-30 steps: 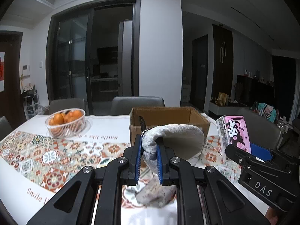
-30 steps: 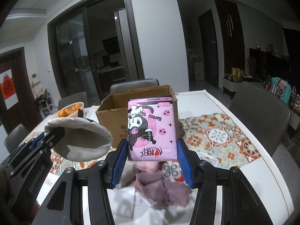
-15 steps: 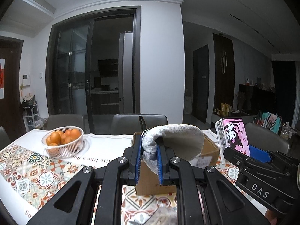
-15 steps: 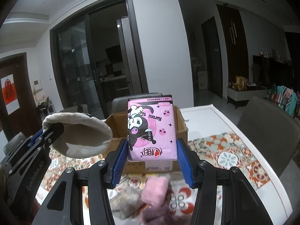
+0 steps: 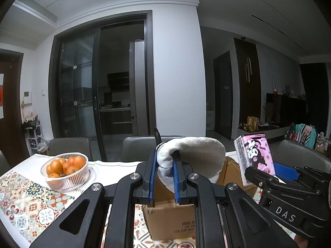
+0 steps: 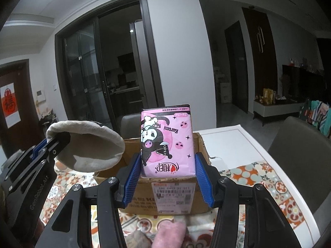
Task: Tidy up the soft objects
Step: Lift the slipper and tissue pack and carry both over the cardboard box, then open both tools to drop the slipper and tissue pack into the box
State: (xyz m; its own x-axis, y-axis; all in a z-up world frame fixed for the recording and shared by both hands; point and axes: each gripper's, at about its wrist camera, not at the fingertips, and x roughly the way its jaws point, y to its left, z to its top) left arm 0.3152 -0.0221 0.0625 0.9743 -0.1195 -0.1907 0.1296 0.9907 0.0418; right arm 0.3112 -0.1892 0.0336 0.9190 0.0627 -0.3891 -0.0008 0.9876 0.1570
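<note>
The cardboard box [image 6: 165, 194] sat half hidden behind both grippers, its shipping label [image 6: 173, 194] too small to read. The left gripper [image 5: 163, 177] pinched a grey oven mitt [image 5: 194, 157] above the box's left side. The right gripper [image 6: 167, 177] clamped a pink tissue pack [image 6: 167, 142] printed "Kuromi" and "OPEN". Blurred pink cloth [image 6: 171, 233] lay nearest, cut off.

Left claw [image 5: 163, 168] clamped, raised; right claw [image 6: 168, 166] clamped, raised alongside.
</note>
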